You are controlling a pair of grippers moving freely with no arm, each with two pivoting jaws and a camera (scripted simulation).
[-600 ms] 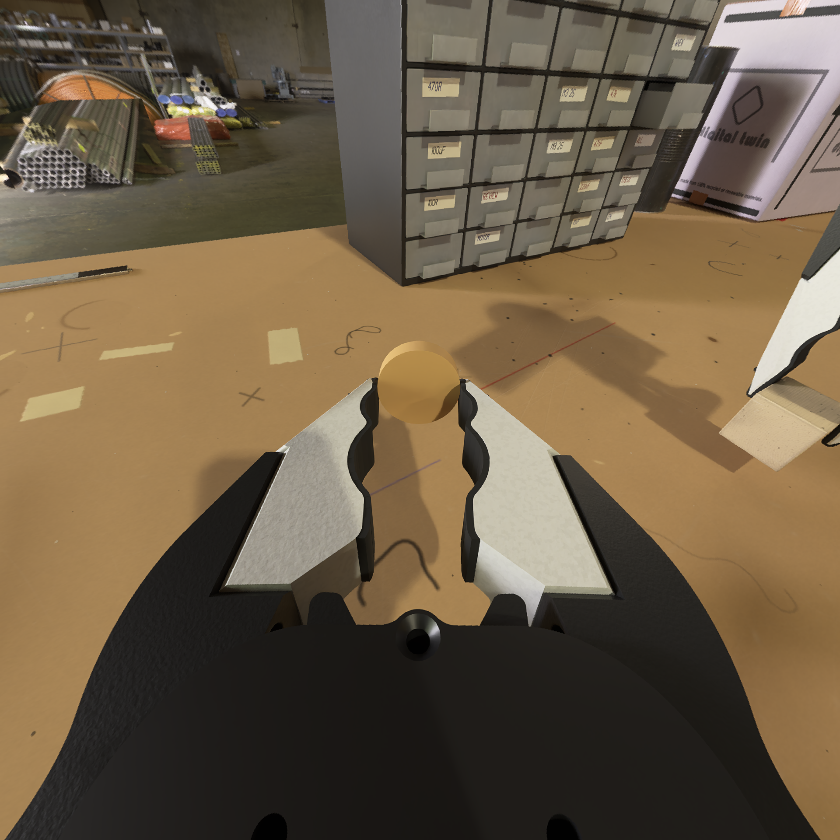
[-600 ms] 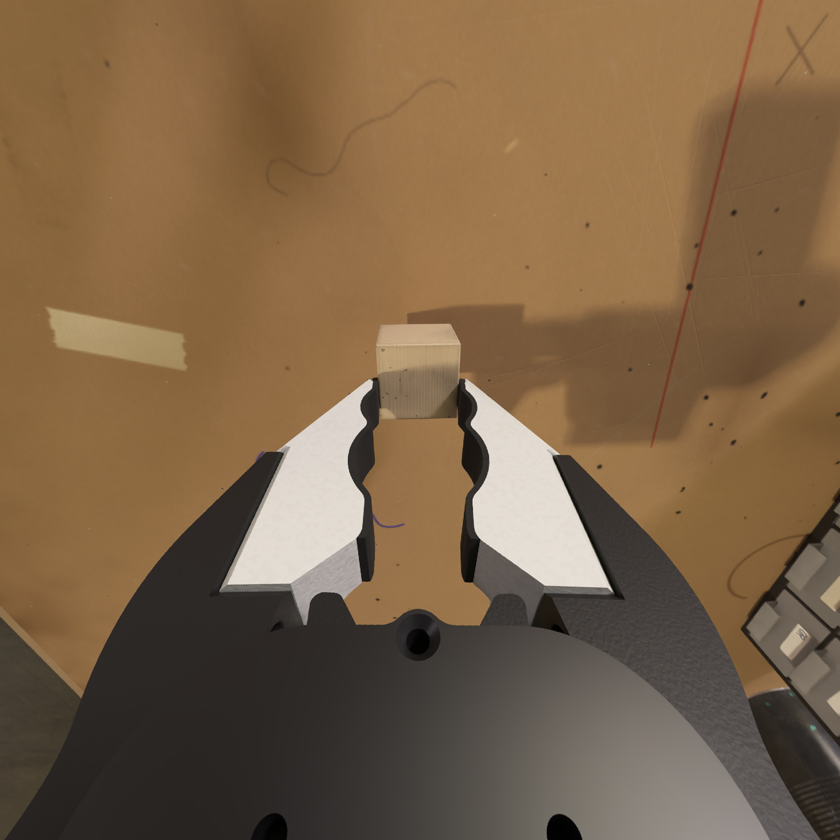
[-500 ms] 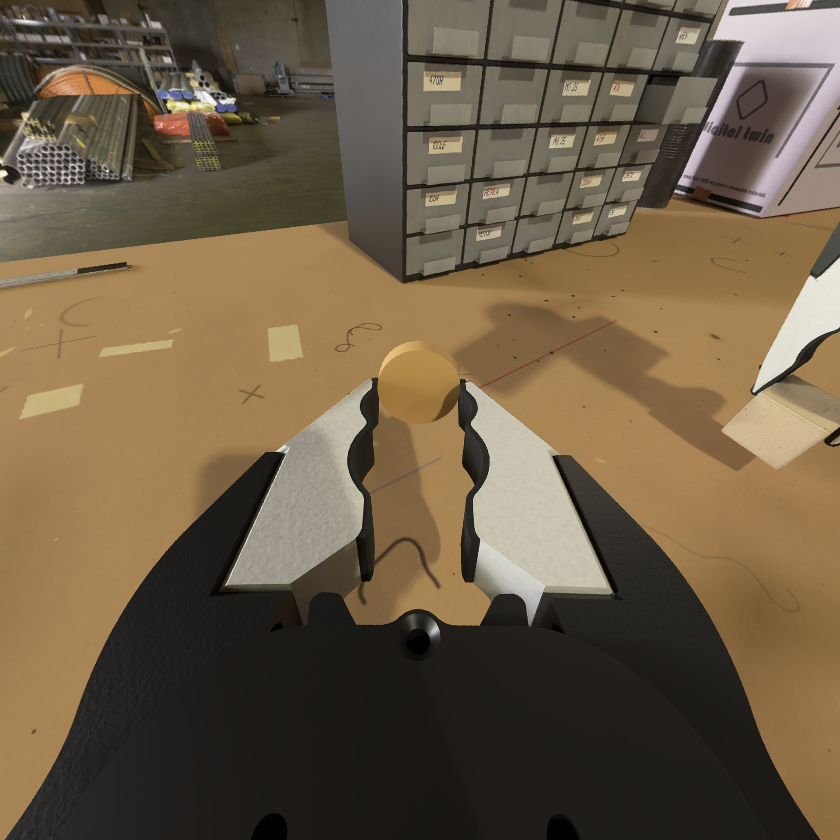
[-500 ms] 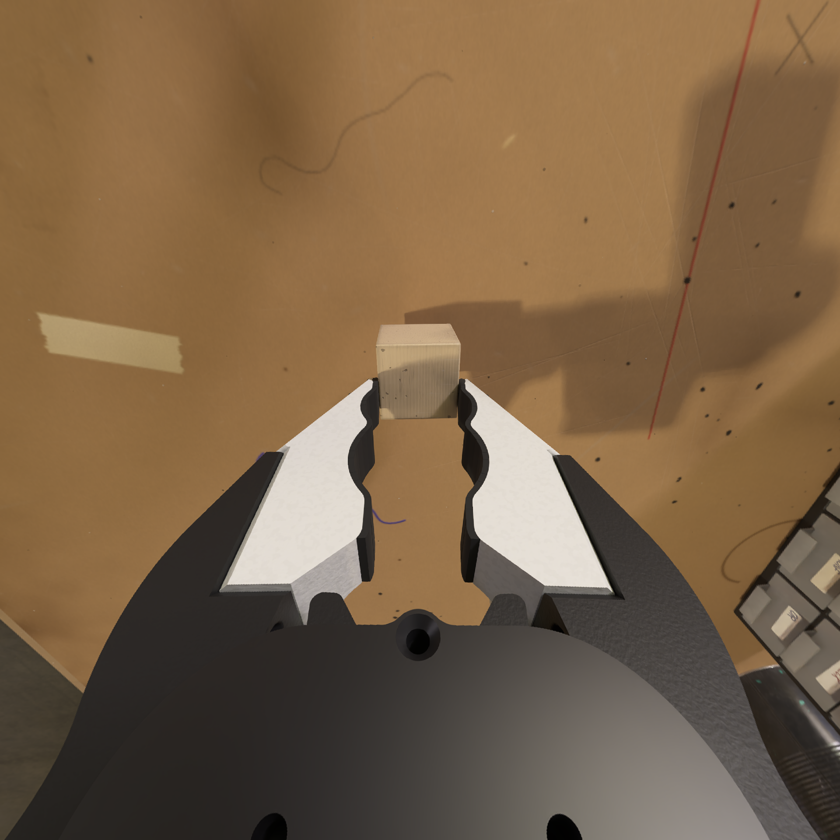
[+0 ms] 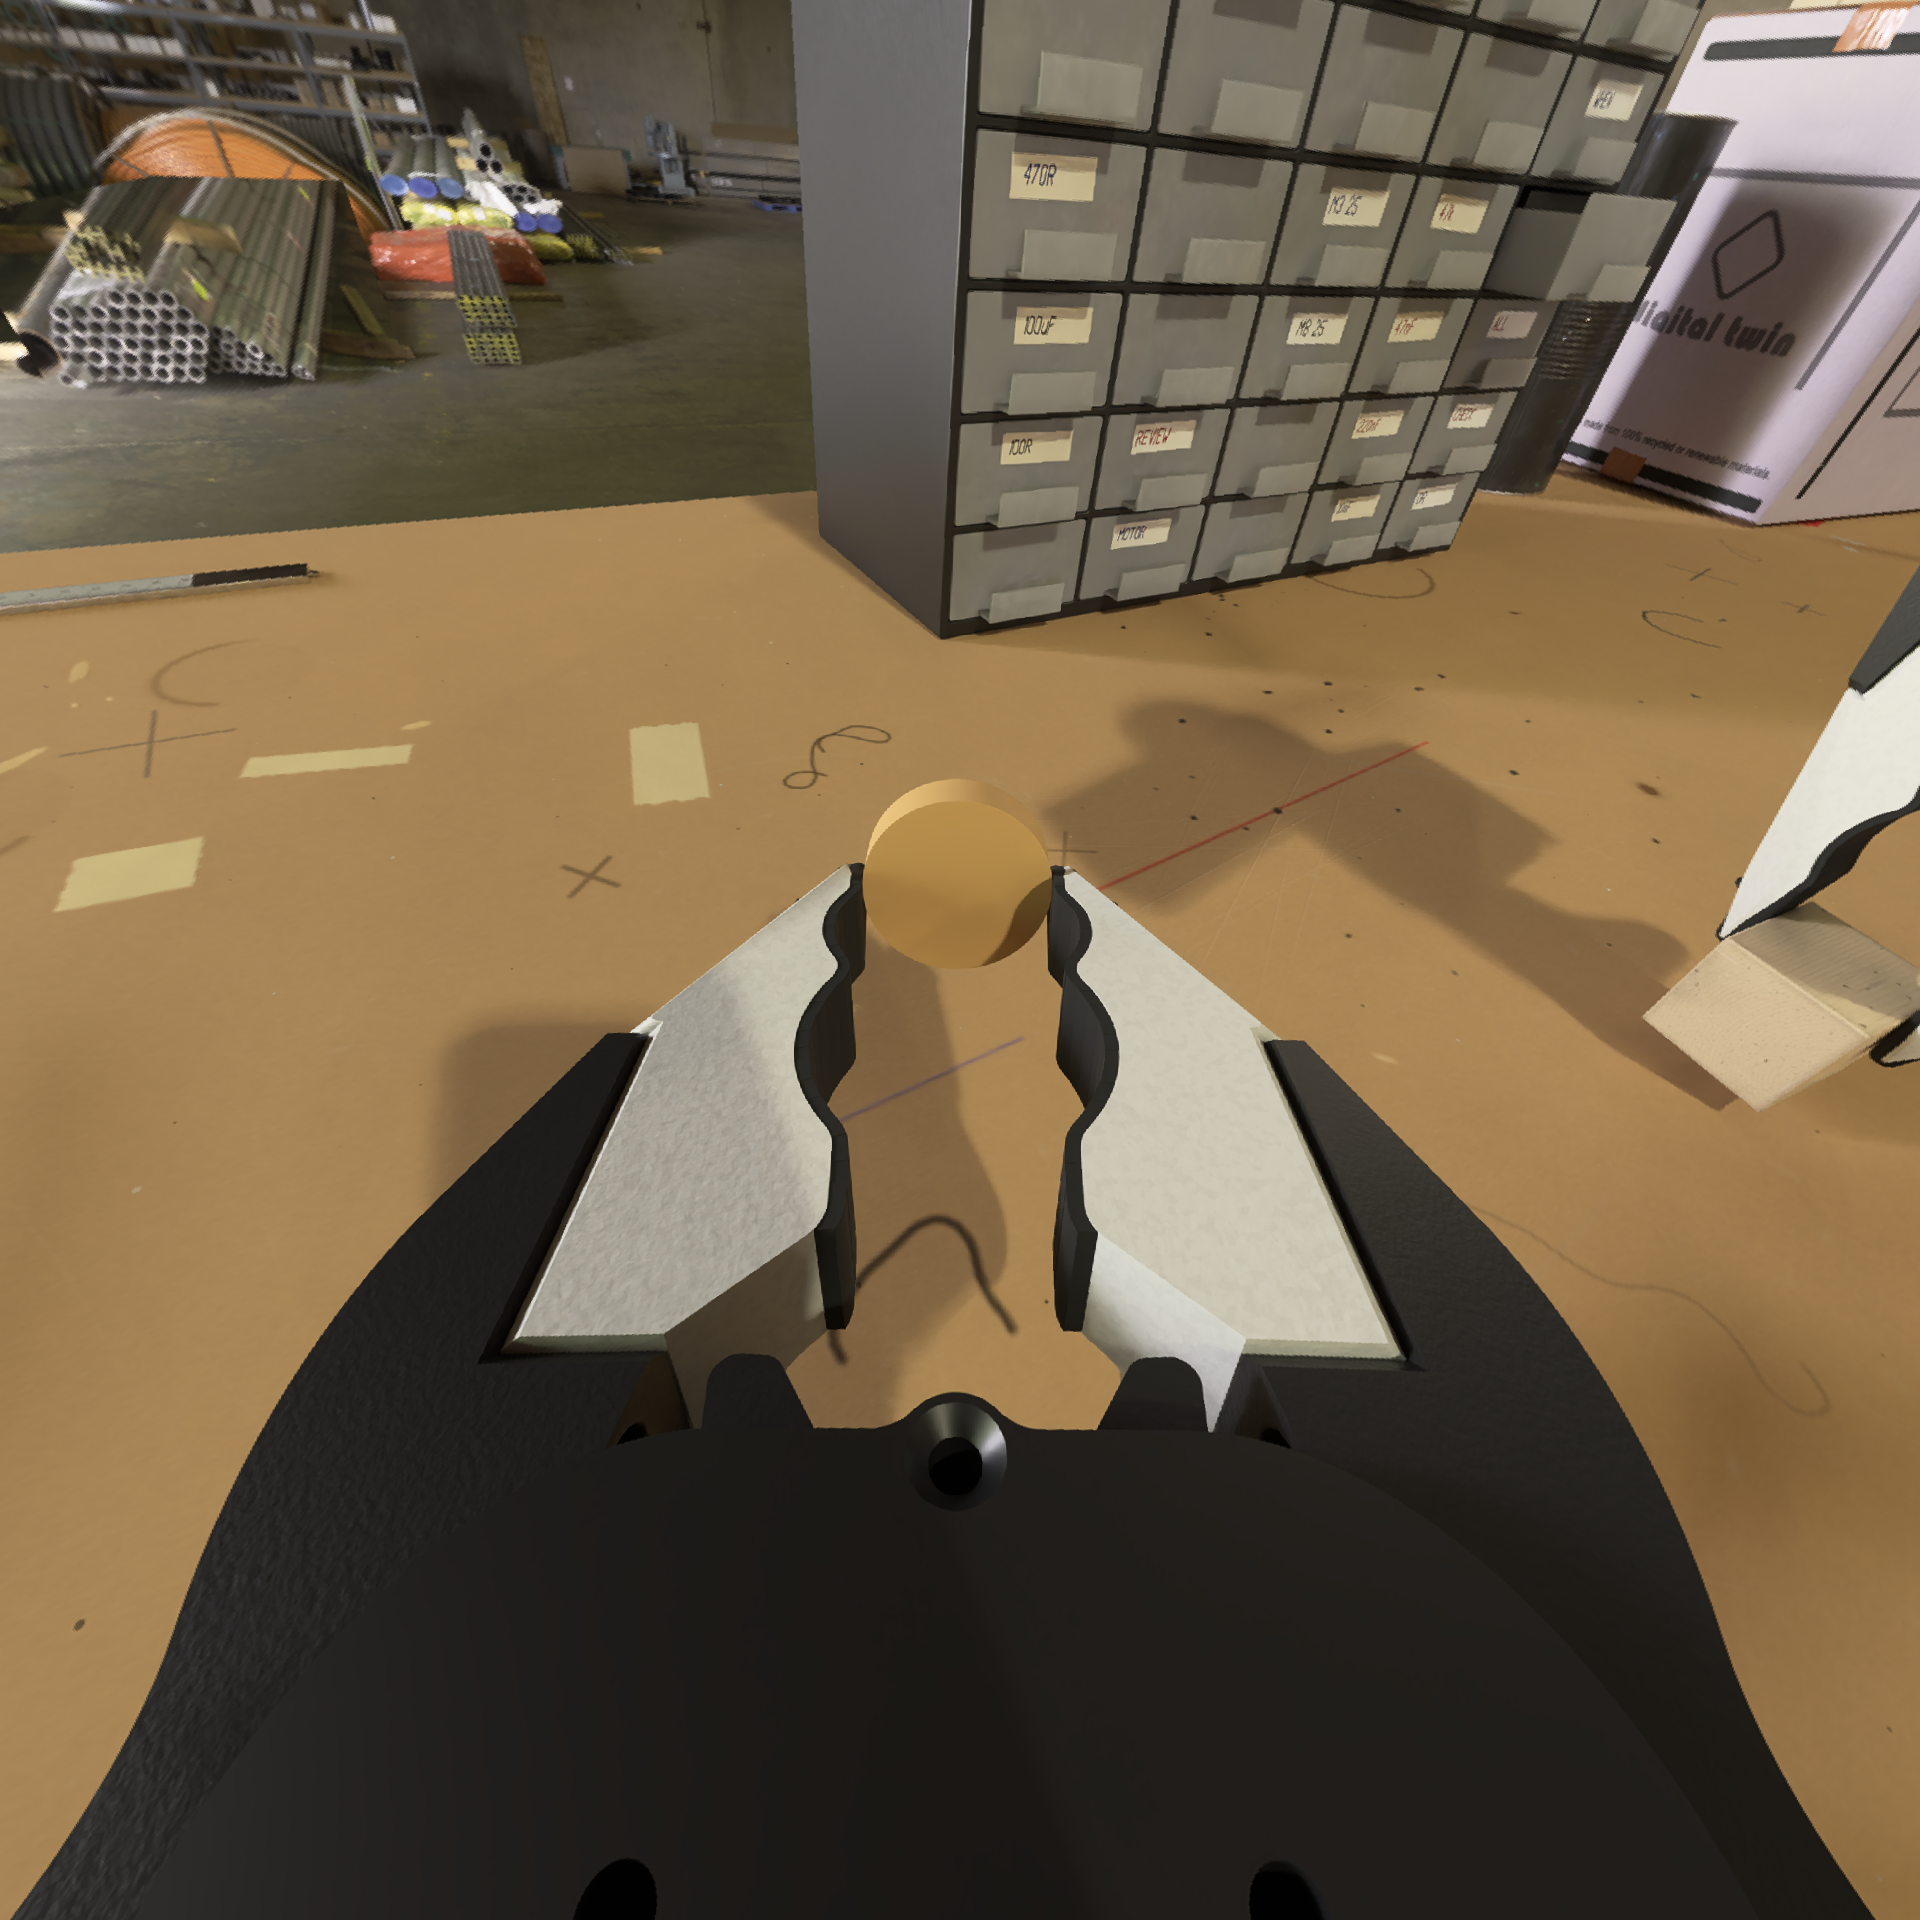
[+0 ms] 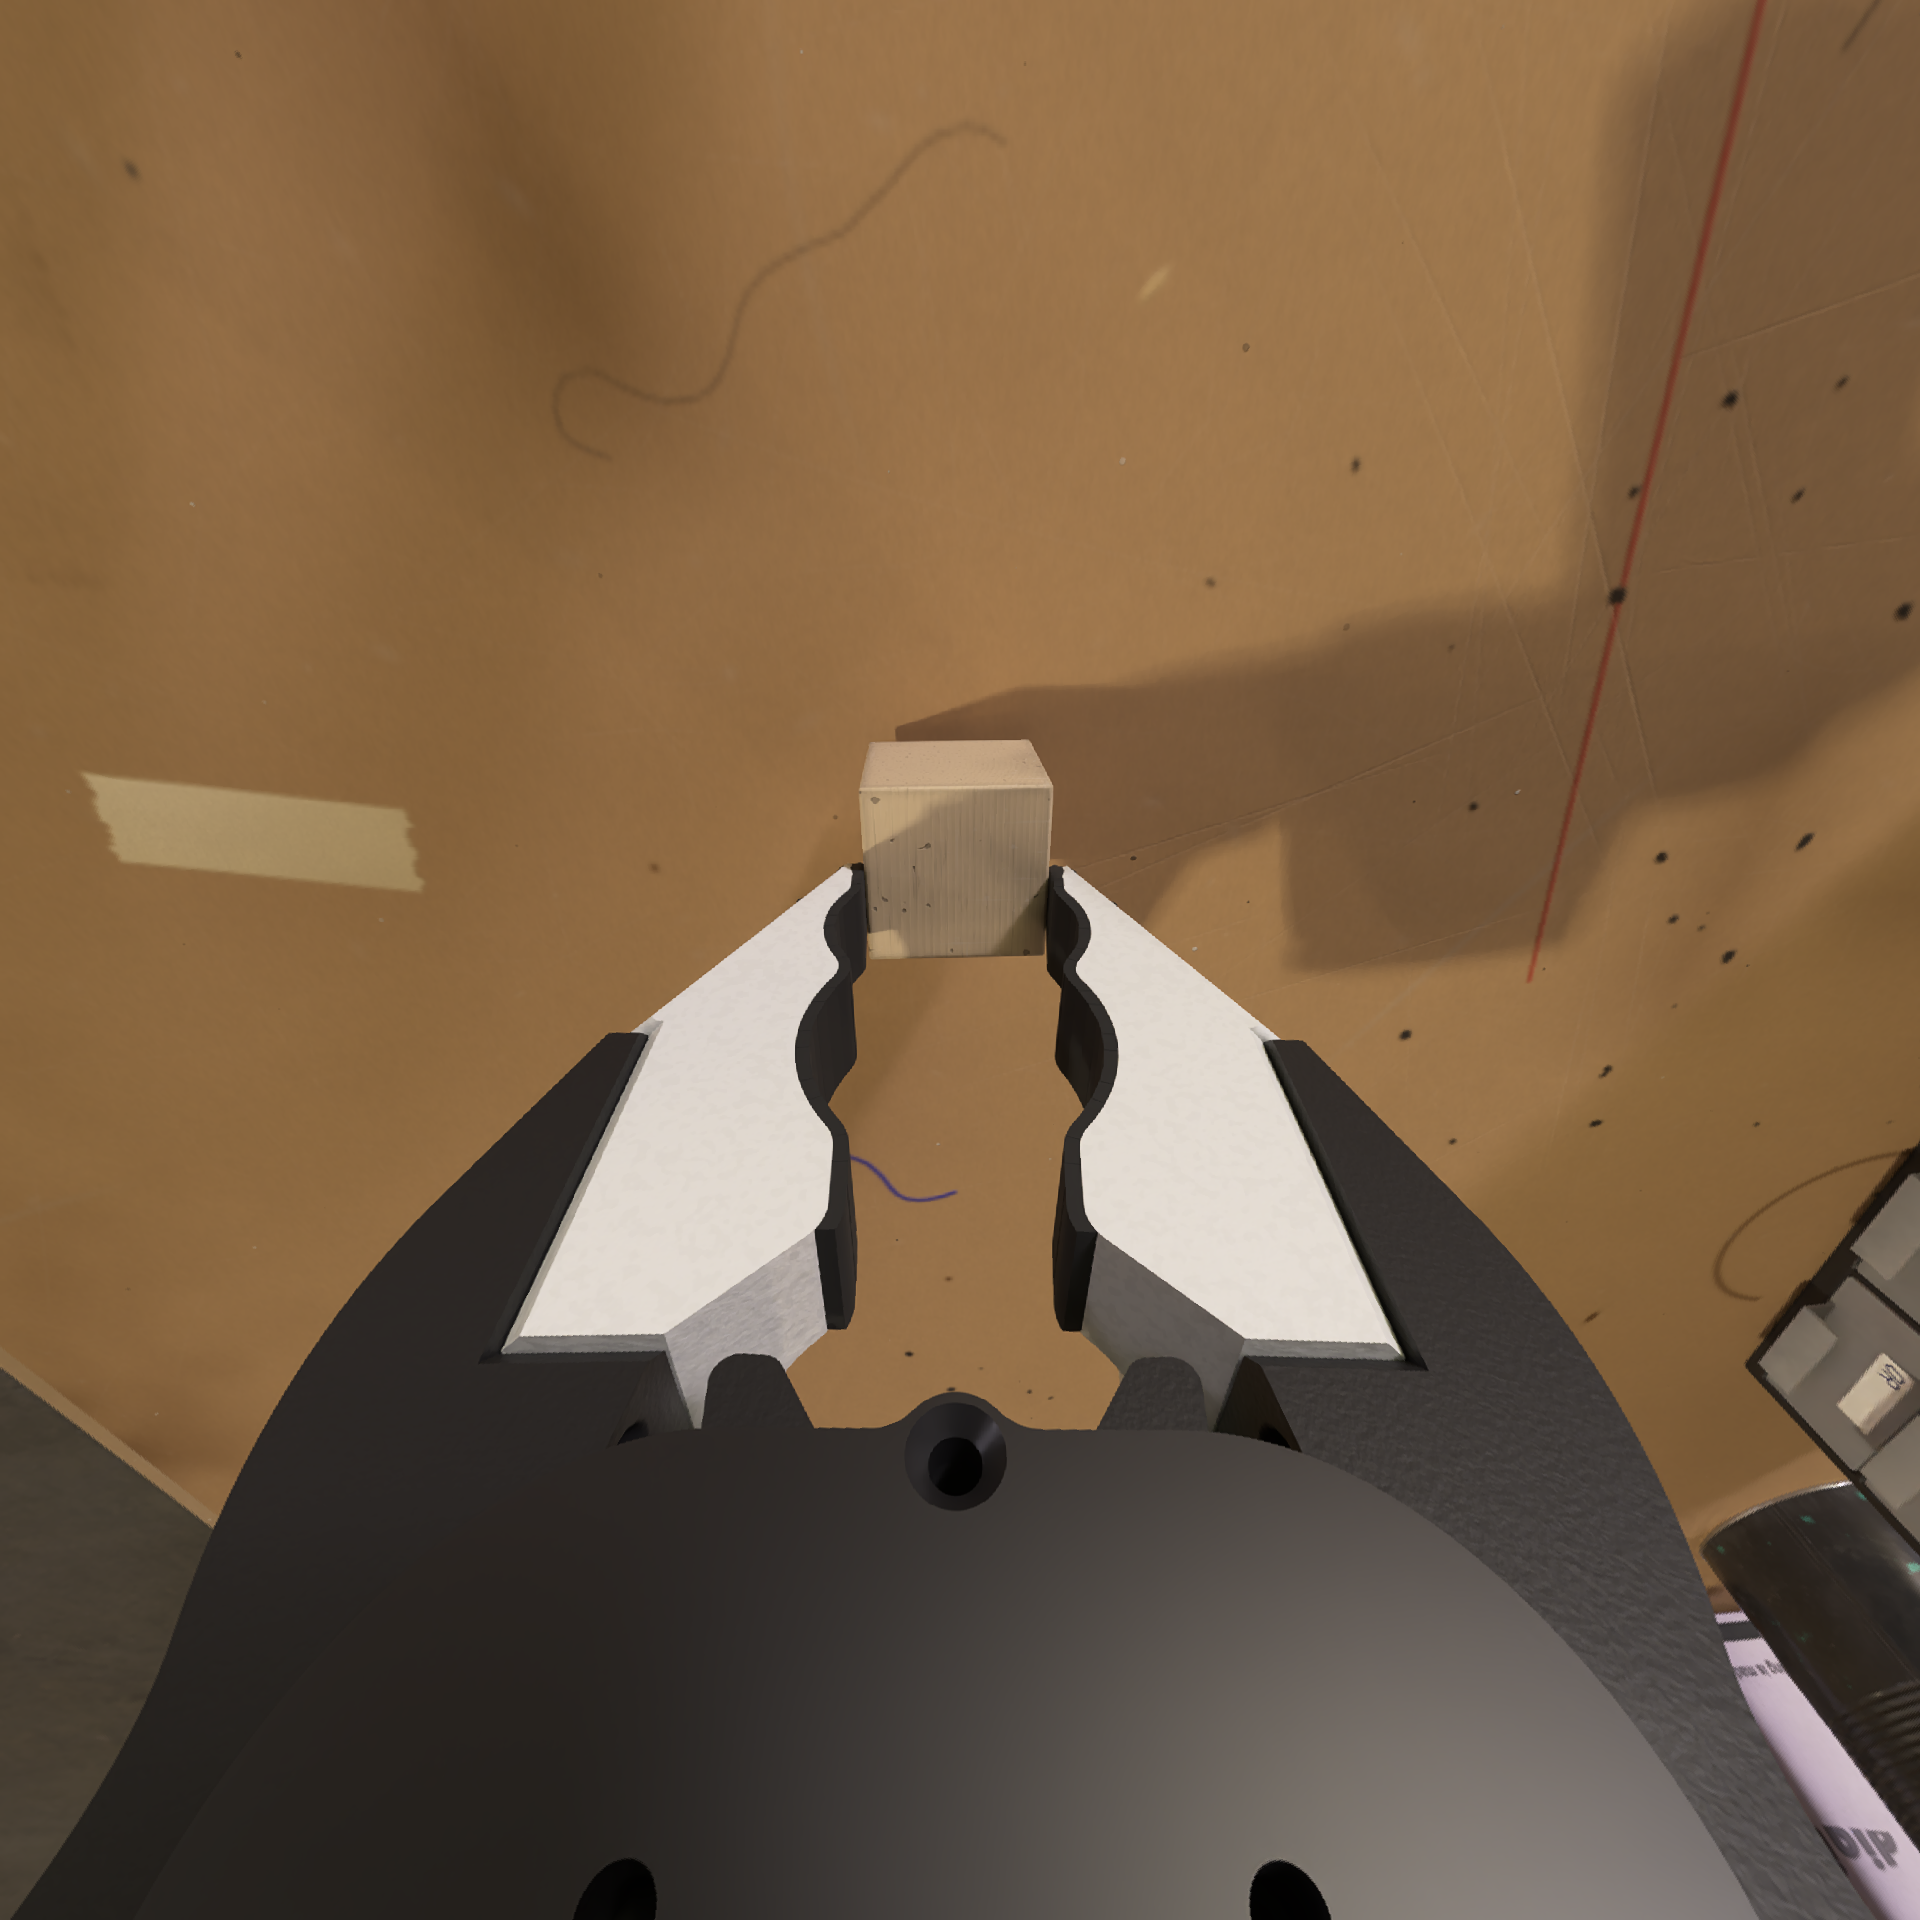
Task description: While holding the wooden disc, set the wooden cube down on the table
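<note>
My left gripper is shut on the wooden disc, a round tan disc held on edge between the fingertips, above the brown table. My right gripper is shut on the wooden cube, a pale block, and points steeply down at the table. In the left wrist view the cube shows at the right edge under the right gripper's white fingers, low over the table with its shadow close beneath. Whether it touches the table I cannot tell.
A grey drawer cabinet stands at the back of the table, with a white printed board and a dark cylinder to its right. Tape strips and pen marks lie on the table. The cabinet corner shows right of the right gripper.
The right gripper has sunk a little toward the table with the cube; the cube's shadow has drawn closer. The left gripper has hardly moved and still holds the disc.
</note>
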